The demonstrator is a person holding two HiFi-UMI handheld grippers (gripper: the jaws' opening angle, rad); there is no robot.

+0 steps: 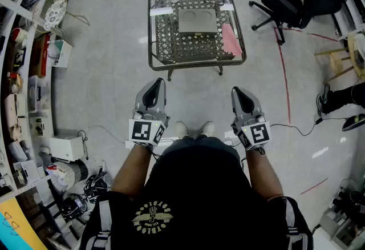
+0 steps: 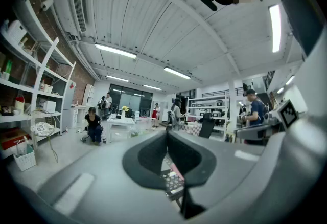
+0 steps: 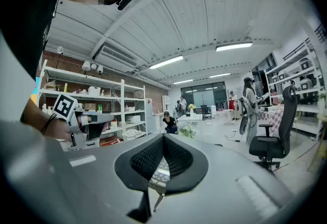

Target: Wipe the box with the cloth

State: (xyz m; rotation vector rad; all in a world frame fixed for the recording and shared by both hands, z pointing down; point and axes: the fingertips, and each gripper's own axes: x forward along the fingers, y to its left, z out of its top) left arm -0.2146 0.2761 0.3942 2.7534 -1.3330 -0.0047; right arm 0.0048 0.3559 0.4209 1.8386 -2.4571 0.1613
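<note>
The left gripper (image 2: 167,141) hides most of the table (image 2: 172,181) in its own view; only a lattice sliver shows. The right gripper (image 3: 163,142) covers it likewise. In the head view, shelving (image 1: 23,72) is cut off by the left edge, and detail on the box (image 1: 198,21) is too small to tell.

I hold my left gripper (image 1: 154,88) and my right gripper (image 1: 239,95) side by side ahead of my torso, well apart, both pointing forward and roughly level. My left forearm (image 1: 133,168) and right forearm (image 1: 260,172) are bare and extended, and each gripper's marker cube sits at the wrist end. Both sets of jaws are closed tip to tip, with nothing gripped between them.
</note>
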